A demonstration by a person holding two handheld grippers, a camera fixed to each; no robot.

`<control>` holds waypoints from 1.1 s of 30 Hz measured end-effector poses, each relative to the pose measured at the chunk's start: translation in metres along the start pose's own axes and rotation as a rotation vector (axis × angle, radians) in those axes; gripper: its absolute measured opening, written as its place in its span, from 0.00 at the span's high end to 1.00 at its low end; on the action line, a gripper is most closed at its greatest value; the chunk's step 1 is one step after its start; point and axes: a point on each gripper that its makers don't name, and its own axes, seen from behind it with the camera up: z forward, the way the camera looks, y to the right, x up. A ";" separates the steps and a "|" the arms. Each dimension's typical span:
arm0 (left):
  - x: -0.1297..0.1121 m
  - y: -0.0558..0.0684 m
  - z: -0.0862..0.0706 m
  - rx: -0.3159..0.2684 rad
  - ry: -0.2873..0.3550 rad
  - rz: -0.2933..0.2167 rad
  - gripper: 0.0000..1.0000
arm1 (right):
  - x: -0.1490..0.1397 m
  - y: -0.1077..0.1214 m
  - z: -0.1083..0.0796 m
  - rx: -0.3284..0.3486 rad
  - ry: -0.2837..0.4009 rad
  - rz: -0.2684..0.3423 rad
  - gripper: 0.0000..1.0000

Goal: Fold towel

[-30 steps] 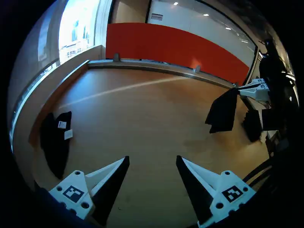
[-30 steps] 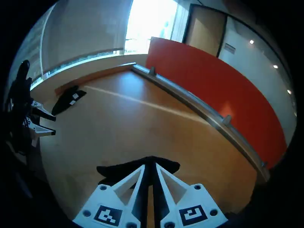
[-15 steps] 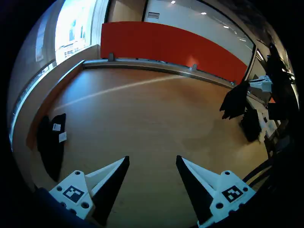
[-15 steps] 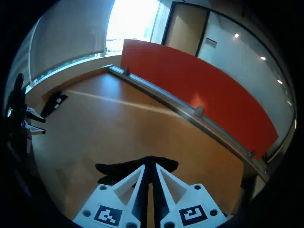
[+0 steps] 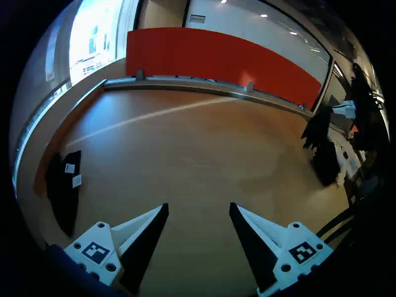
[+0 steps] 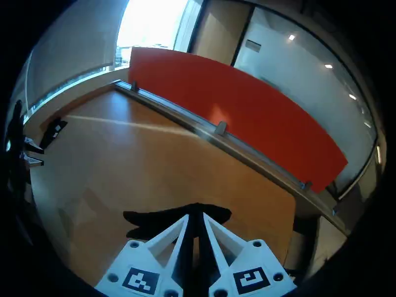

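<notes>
Right hand-held gripper pinches a black cloth towel above the wooden desk
Left hand-held gripper is spread, empty; one small pinch might let it slip

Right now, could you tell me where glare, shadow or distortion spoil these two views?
Left gripper view: the window is blown out, a sunlit streak crosses the table, and fisheye bends the rail. Right gripper view: the window glares white too, and the towel in the right gripper is a featureless black silhouette.
</notes>
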 end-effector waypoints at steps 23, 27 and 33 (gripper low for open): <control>0.002 0.037 0.008 -0.008 -0.020 0.035 0.09 | -0.051 0.094 -0.014 -0.082 -0.058 0.052 0.95; 0.002 0.041 0.008 -0.011 -0.022 0.040 0.09 | -0.059 0.097 -0.018 -0.087 -0.064 0.058 0.95; 0.001 0.048 0.006 -0.020 -0.022 0.050 0.09 | -0.076 0.103 -0.031 -0.101 -0.079 0.064 0.95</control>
